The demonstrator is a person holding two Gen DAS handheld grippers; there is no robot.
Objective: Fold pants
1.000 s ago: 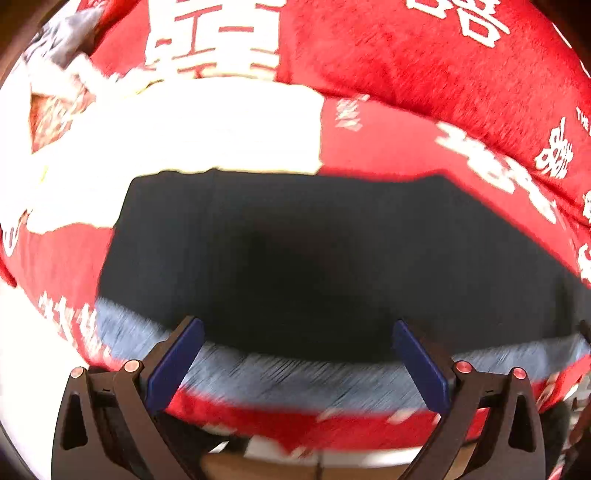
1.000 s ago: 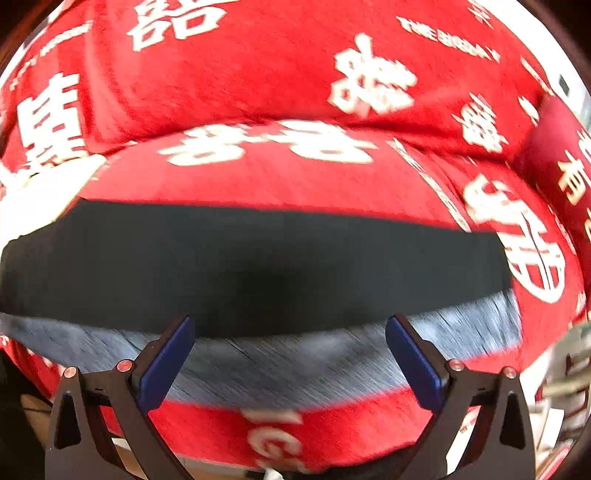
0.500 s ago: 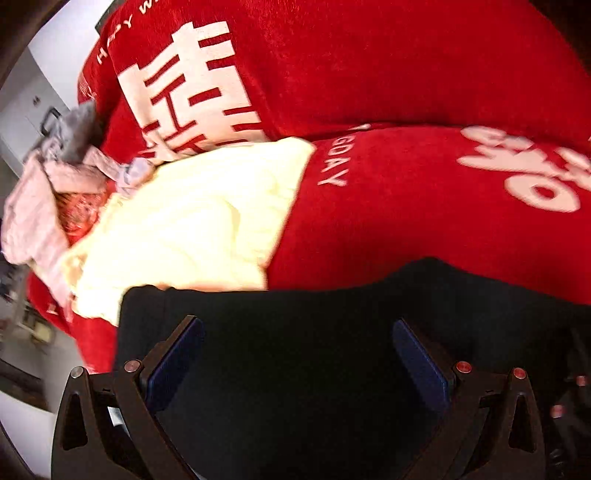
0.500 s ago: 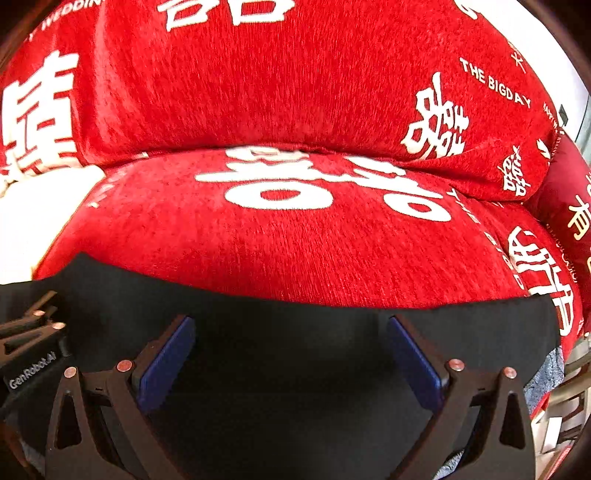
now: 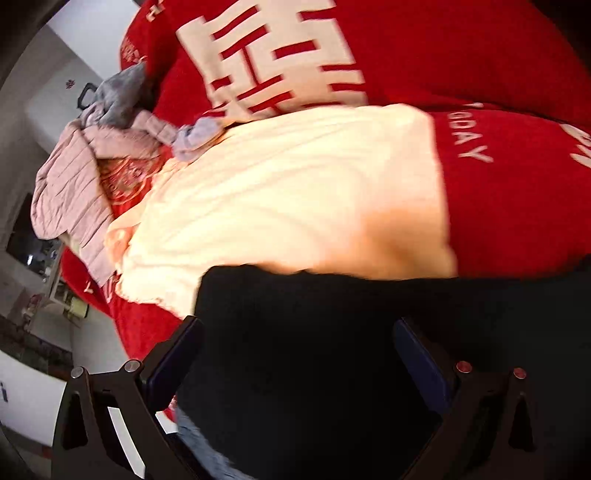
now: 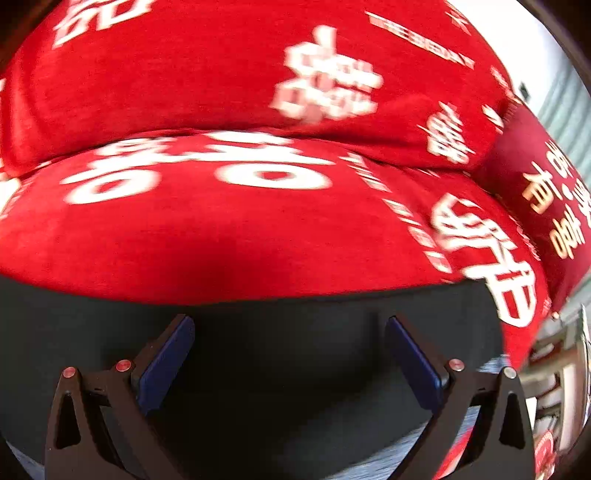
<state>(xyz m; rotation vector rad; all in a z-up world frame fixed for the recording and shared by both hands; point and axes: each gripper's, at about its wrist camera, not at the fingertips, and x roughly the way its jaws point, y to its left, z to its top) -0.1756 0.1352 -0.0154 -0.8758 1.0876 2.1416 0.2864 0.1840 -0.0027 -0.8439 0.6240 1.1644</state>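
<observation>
We see a sofa (image 6: 240, 229) covered in red cloth with white characters, its back cushion (image 5: 424, 48) rising behind the seat. Beyond its left end stands a white wall (image 5: 85, 22); past its right end, a pale greenish surface (image 6: 569, 107) shows in daylight.

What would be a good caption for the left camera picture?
Open left gripper over the black pants on a red sofa, beside a cream cloth.

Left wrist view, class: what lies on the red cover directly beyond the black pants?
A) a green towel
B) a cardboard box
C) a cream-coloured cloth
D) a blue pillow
C: a cream-coloured cloth spreads over the red cover just past the black pants.
</observation>
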